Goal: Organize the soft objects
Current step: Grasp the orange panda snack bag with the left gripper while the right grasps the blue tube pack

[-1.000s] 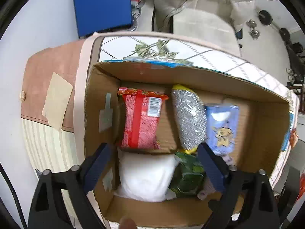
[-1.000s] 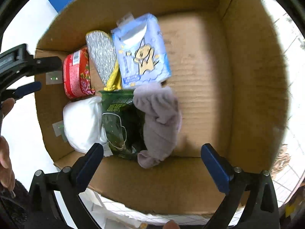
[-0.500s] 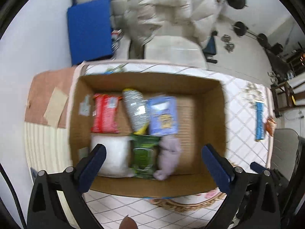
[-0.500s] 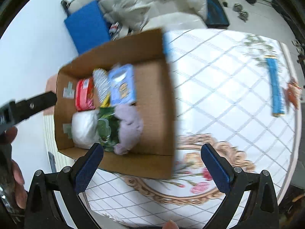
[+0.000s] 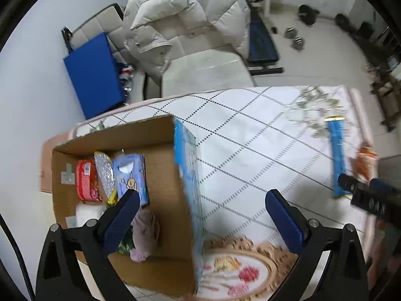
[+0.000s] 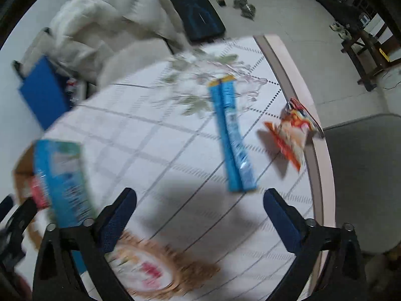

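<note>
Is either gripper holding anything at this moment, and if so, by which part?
Nothing is held. The left gripper and right gripper both have open, empty jaws.

Both wrist views high, facing down – shared: tablecloth (image 5: pixel 250 150), blue packet (image 6: pixel 231 135), box (image 5: pixel 160 225).

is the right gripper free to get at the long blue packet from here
Probably yes. The right gripper is open and empty above the table, and the blue packet lies flat just ahead of it with nothing on top. The orange packet sits apart from it.
</note>
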### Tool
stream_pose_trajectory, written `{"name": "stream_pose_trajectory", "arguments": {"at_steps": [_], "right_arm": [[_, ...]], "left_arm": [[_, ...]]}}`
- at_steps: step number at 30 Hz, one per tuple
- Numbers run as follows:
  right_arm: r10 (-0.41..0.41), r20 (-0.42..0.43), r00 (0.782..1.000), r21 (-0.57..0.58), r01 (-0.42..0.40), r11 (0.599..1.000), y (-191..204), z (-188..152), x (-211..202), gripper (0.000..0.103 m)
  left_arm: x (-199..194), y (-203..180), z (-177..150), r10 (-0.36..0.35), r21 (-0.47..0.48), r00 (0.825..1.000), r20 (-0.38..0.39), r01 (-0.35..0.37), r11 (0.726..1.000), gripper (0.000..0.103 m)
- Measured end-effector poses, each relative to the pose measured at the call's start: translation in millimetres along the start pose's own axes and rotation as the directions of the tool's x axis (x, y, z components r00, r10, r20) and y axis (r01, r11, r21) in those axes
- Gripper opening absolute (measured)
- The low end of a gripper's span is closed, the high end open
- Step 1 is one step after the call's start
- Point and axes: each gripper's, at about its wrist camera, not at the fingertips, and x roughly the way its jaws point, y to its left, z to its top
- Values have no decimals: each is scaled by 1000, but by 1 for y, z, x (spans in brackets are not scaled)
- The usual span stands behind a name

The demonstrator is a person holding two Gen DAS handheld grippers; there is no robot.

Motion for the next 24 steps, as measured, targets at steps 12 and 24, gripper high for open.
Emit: {"name": "stream_pose_trajectory", "arguments": {"at_steps": [12,24], "right_arm": [[-103,-114,988,-41,98,994,-18,41,85,17],[188,68,980,203,-198,959,-180,-27,-33,15]], "left_arm": [[28,-43,22,58,40,998,-36,-56,998,103],[-9,-222,75,-216,391,966,-140,254,884,103]]}}
